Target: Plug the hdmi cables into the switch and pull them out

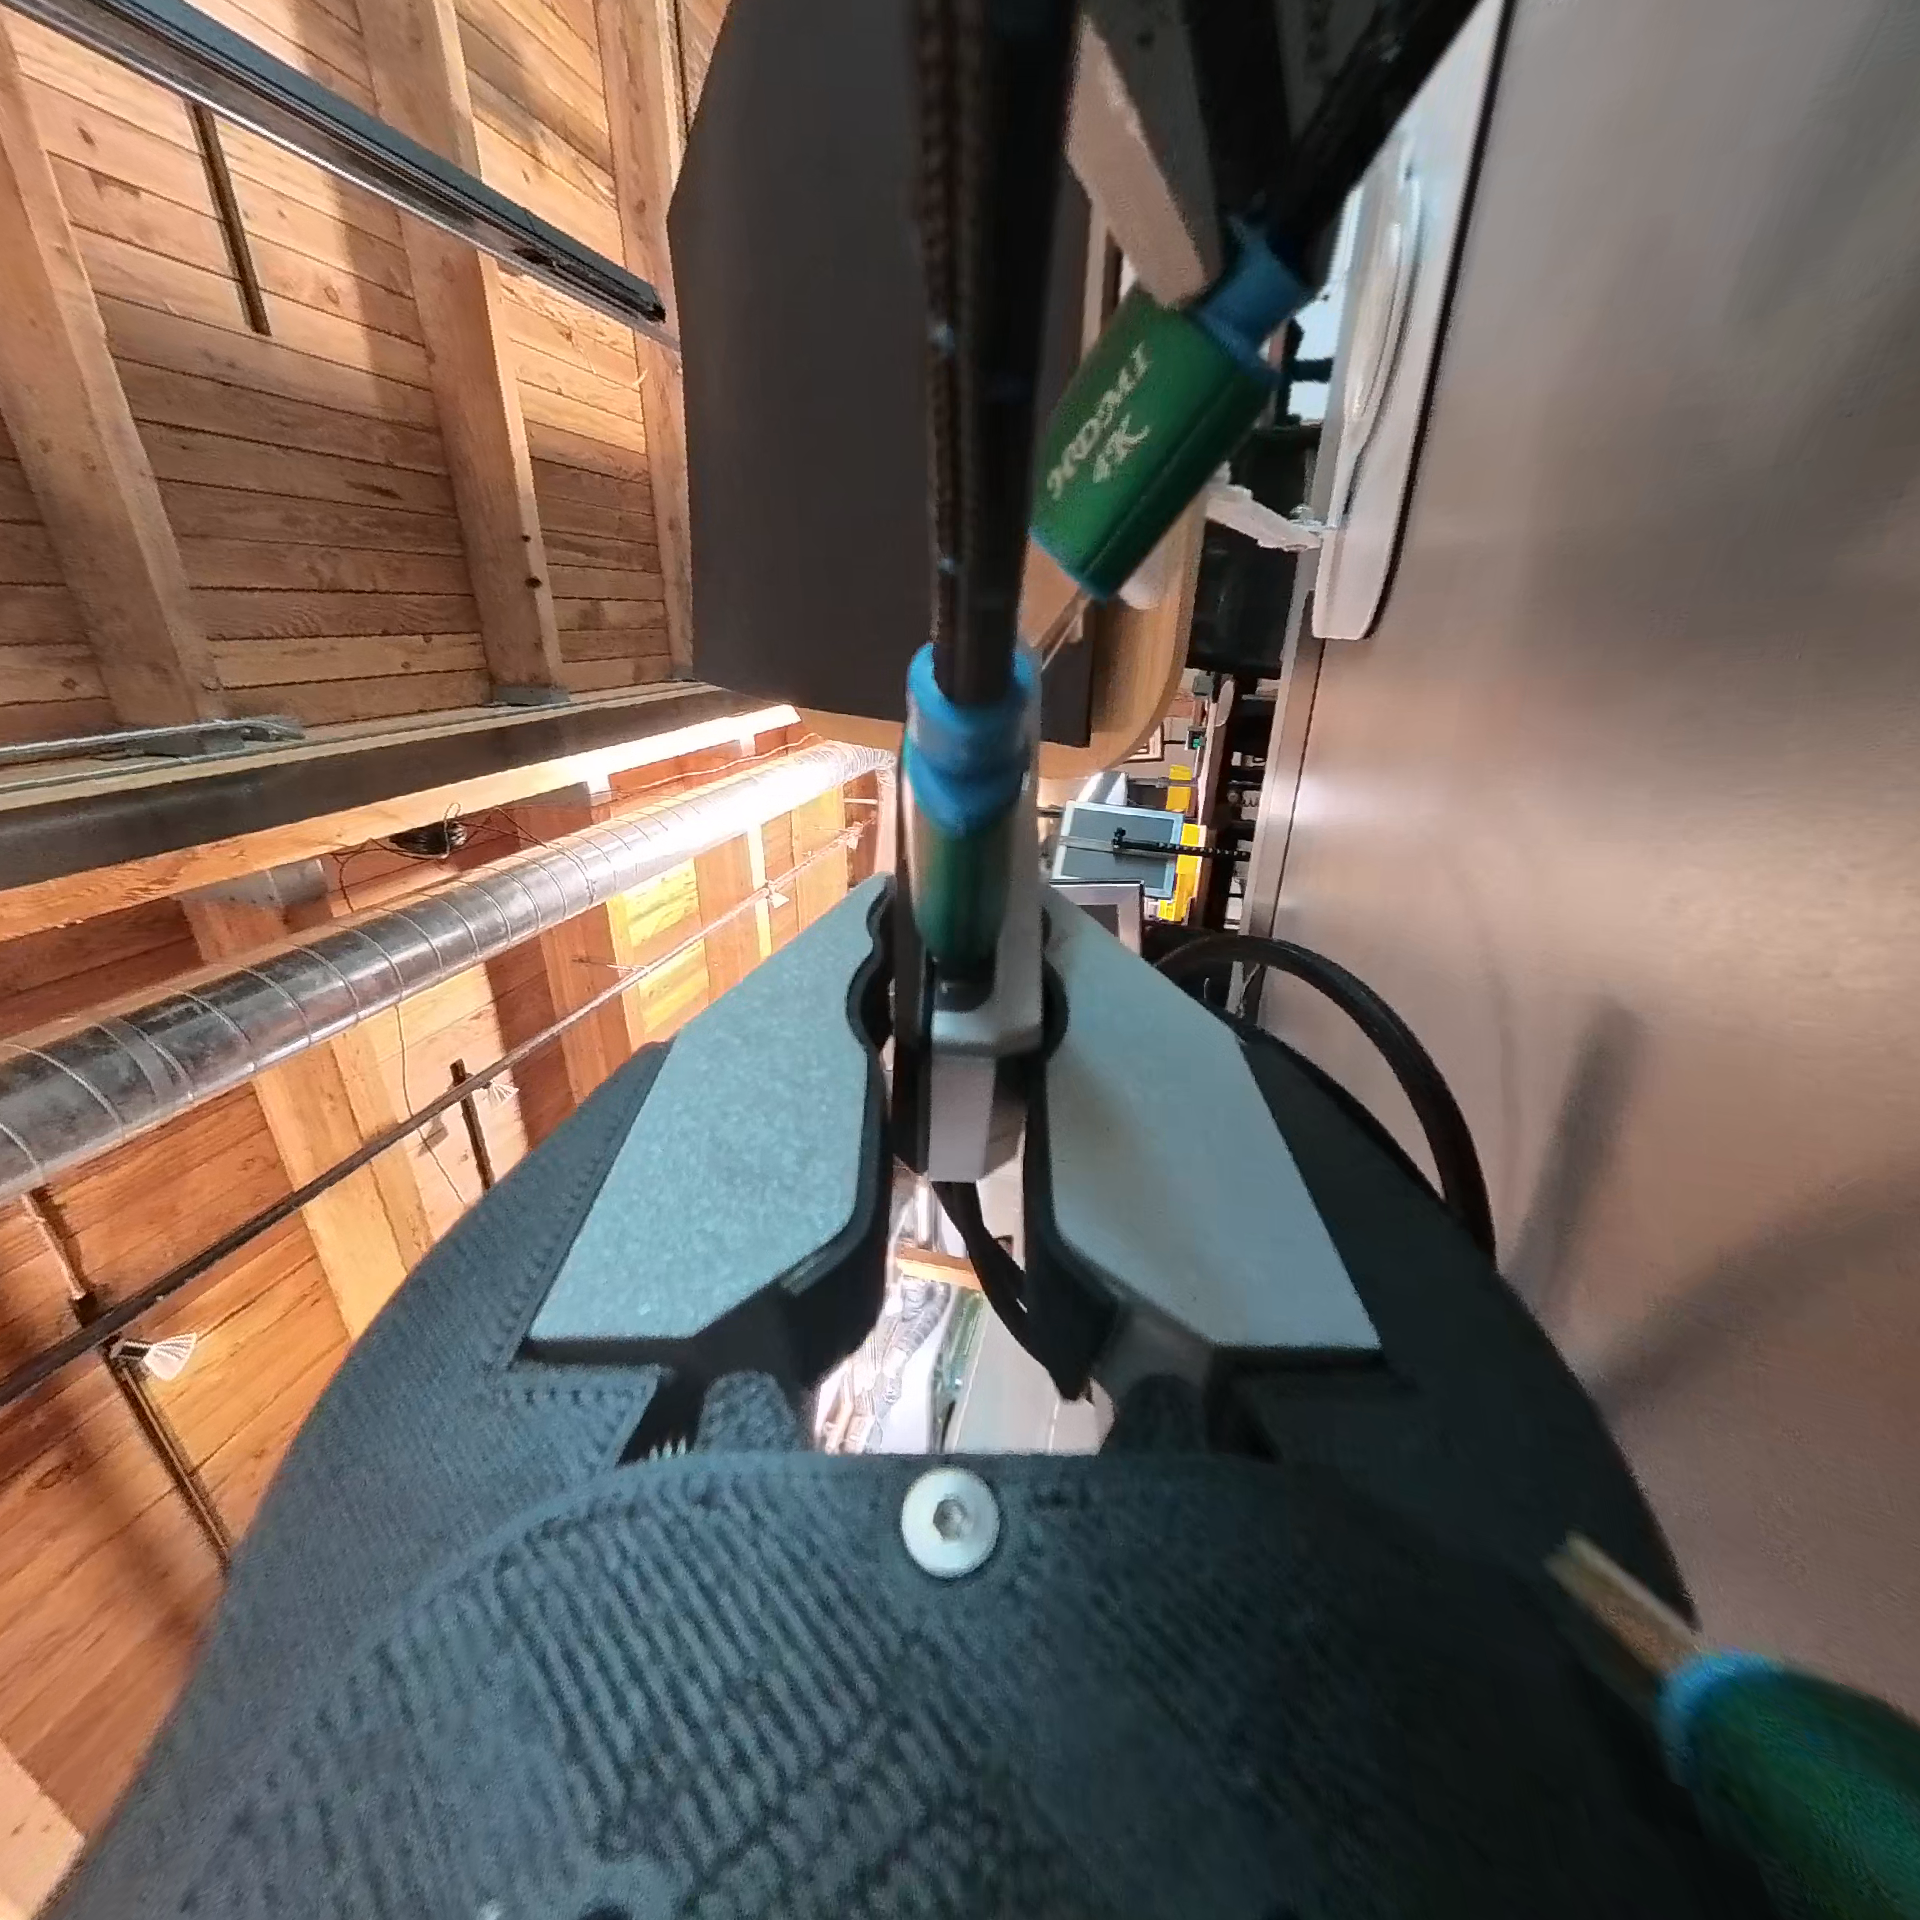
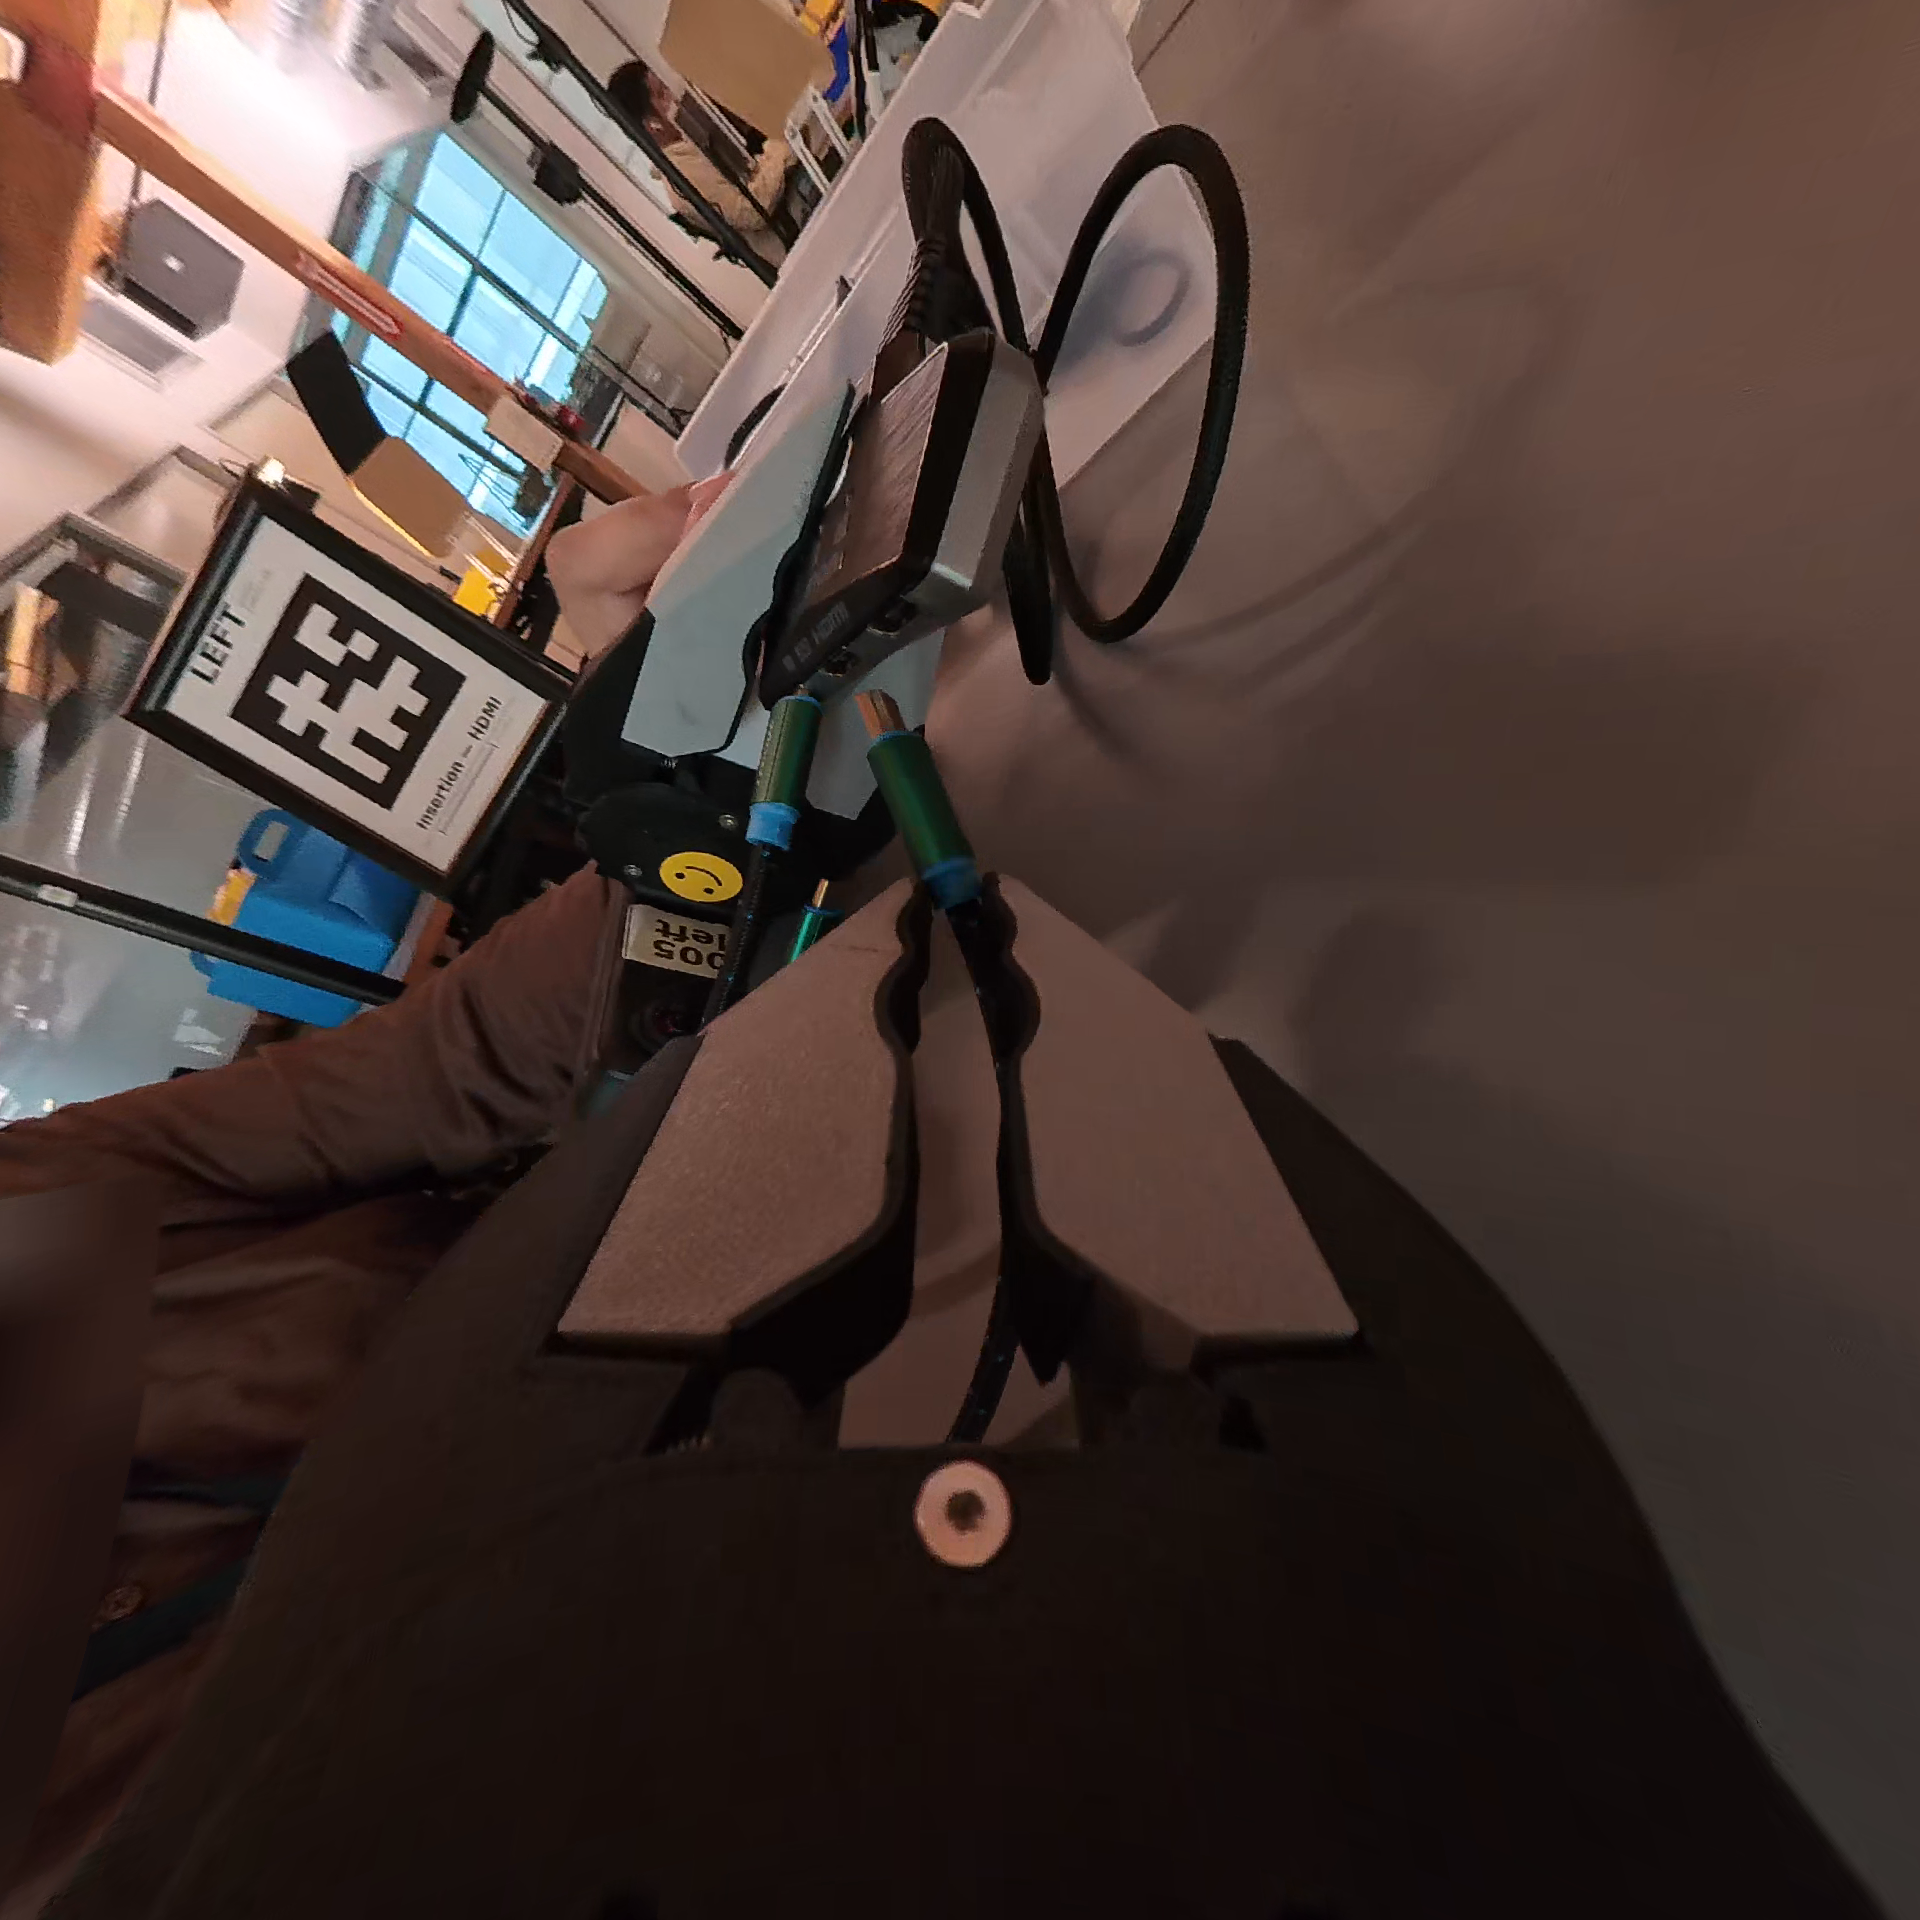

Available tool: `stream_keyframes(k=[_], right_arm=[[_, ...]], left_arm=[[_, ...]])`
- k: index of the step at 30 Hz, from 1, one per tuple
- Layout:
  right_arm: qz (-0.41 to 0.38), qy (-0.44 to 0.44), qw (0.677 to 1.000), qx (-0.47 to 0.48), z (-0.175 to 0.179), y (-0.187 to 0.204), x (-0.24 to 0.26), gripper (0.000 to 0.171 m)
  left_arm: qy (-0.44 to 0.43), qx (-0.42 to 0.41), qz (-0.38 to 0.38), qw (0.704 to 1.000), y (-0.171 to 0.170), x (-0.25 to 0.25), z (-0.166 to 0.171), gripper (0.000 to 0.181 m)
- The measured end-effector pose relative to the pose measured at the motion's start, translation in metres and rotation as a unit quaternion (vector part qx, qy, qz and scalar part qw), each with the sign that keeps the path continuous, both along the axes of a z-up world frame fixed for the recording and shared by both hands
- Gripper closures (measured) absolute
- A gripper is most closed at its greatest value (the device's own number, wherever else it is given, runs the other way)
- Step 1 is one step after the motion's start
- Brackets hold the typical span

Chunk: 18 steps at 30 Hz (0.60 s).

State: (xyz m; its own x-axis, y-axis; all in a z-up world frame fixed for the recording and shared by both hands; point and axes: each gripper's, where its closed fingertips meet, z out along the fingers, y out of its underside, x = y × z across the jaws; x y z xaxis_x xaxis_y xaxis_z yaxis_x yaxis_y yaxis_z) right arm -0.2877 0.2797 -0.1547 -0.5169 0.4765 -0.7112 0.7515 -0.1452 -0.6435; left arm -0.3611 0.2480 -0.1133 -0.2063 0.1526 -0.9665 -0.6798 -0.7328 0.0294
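Observation:
My left gripper (image 1: 966,966) is shut on the small grey HDMI switch (image 1: 971,1101). One green HDMI plug with a blue collar (image 1: 961,831) sits plugged into the switch. My right gripper (image 2: 951,904) is shut on the cable just behind a second green plug (image 2: 914,800). That plug's gold tip is just short of the switch (image 2: 935,488), beside the plugged-in plug (image 2: 784,748). In the left wrist view the second plug (image 1: 1143,447) hangs from the right gripper (image 1: 1226,229) at the upper right. The left gripper (image 2: 894,457) shows in the right wrist view clamping the switch.
The switch's black cable (image 2: 1143,364) loops over the grey table (image 2: 1558,831). A third green plug (image 1: 1808,1787) lies loose by my left gripper's body. A white bin (image 2: 935,208), a framed marker sign (image 2: 343,675) and a brown sleeve (image 2: 312,1143) are nearby. My hands' fingertips stand some 9 centimetres from each other.

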Motion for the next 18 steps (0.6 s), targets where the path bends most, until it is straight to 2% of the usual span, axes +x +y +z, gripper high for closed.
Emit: stream_keyframes(k=[10, 18], right_arm=[[0.045, -0.046, 0.991, -0.116, 0.012, -0.018, 0.012, 0.166], [0.044, -0.067, 0.981, -0.178, 0.019, -0.013, 0.012, 0.166]], left_arm=[[0.039, 0.008, -0.014, 0.999, 0.003, 0.011, 0.010, 0.162], [0.033, 0.013, -0.015, 0.999, 0.002, 0.011, 0.010, 0.162]])
